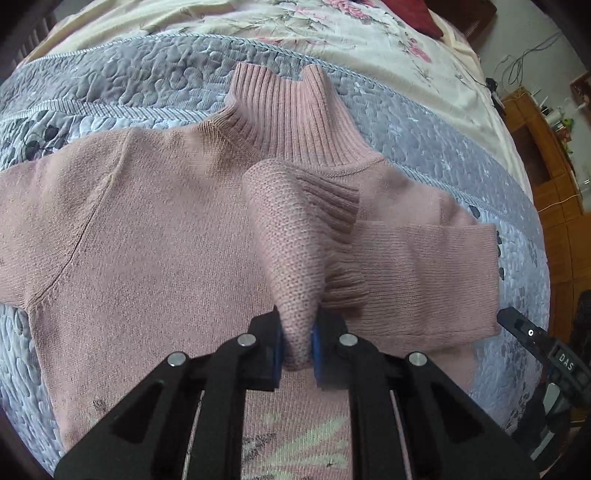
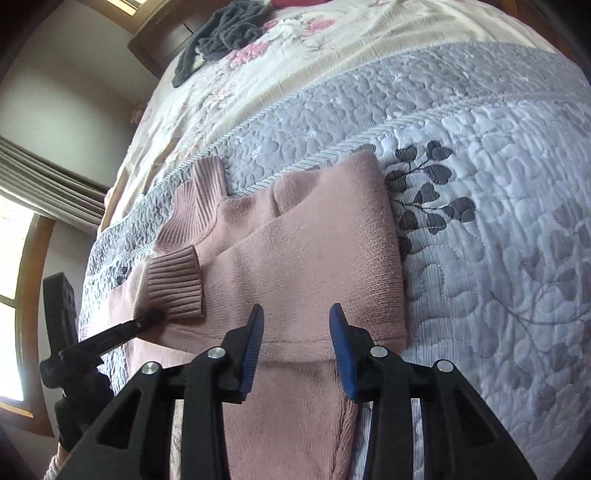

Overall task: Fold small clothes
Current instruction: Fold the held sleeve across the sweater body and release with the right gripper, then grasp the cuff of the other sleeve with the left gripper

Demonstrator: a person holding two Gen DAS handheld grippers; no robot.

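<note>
The left gripper (image 1: 297, 345) is clamped on a fold of sleeve (image 1: 284, 236) of the pink sweater (image 1: 147, 221), lifting it above the sweater's chest, just below the ribbed collar (image 1: 291, 110). The sweater lies flat on the grey quilted bedspread (image 1: 129, 74). The right gripper (image 2: 297, 328) hangs over the sweater's folded right side with its blue pads (image 2: 341, 343) apart, holding nothing. Beyond the collar, a dark garment (image 2: 221, 33) lies on a floral sheet (image 2: 295, 55).

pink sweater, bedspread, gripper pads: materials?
Sweater: soft matte knit, probably wool or acrylic; visible stitches, ribbed collar. Bedspread: quilted fabric, slight sheen, stitched leaf pattern. Pads: blue, ridged, likely rubber or plastic.
</note>
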